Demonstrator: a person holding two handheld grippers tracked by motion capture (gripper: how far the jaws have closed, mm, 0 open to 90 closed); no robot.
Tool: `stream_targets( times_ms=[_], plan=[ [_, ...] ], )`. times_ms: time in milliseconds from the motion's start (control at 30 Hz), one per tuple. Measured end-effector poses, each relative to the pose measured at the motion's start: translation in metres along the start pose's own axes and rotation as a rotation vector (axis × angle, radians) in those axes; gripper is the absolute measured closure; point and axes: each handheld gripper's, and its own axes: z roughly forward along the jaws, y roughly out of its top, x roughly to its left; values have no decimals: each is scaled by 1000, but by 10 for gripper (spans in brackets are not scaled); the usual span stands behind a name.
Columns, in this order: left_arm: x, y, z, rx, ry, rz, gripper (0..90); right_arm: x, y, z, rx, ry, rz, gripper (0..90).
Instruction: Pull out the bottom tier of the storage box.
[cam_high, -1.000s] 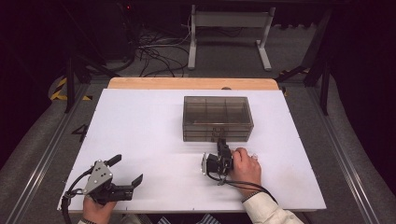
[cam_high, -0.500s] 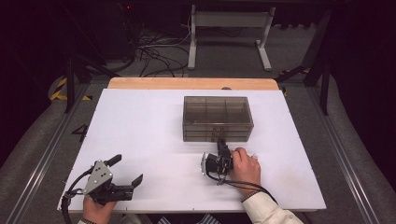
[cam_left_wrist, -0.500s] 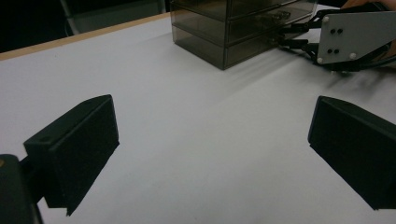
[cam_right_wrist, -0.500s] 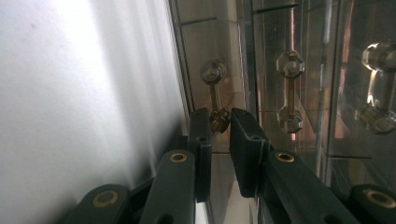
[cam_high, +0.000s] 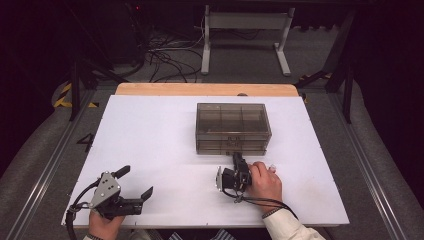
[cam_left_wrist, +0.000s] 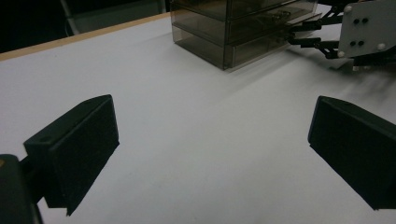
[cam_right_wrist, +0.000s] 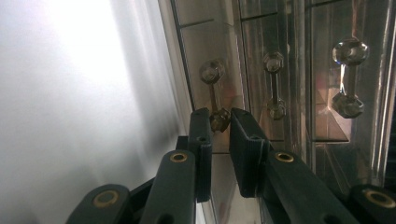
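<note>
Smoky clear plastic makes the small drawer cabinet (cam_high: 233, 128), which stands on the white surface (cam_high: 150, 135) a little right of the middle, toward the far edge. It has 3 drawers one above the other, and each front carries a clear handle with 2 faceted knobs.

At the near front of the cabinet, the right tool (cam_high: 236, 161) points at the lowest drawer, with the person's right hand (cam_high: 265, 181) behind it. In the right gripper view its jaws are narrow and closed on 1 knob (cam_right_wrist: 219, 119) of the lowest drawer's handle (cam_right_wrist: 214, 95); the pads press it from both sides. All drawers look pushed in.

At the near left corner of the surface, well apart from the cabinet, the left tool (cam_high: 136, 182) rests low in the person's left hand (cam_high: 102, 225). Its jaws stand wide, with bare surface between them. The left gripper view shows the cabinet far ahead, with the right tool at its front.
</note>
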Motion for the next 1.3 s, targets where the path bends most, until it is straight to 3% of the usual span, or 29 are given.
stream_targets(
  times_ms=[100, 167, 233, 367, 400, 833, 967, 1067, 1300],
  plan=[
    [0, 0, 0, 3, 0, 1, 26, 0, 0, -2, -3, 4, -6, 791],
    [0, 0, 0, 3, 0, 0, 25, -2, -1, -4, -2, 32, 3, 766],
    [0, 0, 0, 3, -1, -1, 25, -4, -2, -5, -1, 80, 26, 725],
    [0, 0, 1, 3, -2, -1, 25, -10, -3, -10, -11, 117, 73, 685],
    [0, 0, 1, 3, -1, 2, 25, -16, -3, -13, -29, 144, 104, 672],
    [0, 0, 1, 4, 0, 1, 25, -29, -5, -24, -95, 181, 165, 642],
    [0, 0, 1, 5, 0, 2, 25, -34, -6, -26, -119, 208, 184, 616],
    [1, 0, 1, 6, -1, 2, 25, -41, -9, -29, -147, 238, 236, 615],
    [0, 0, 1, 3, 1, 3, 25, -53, -14, -33, -196, 301, 290, 591]
  ],
)
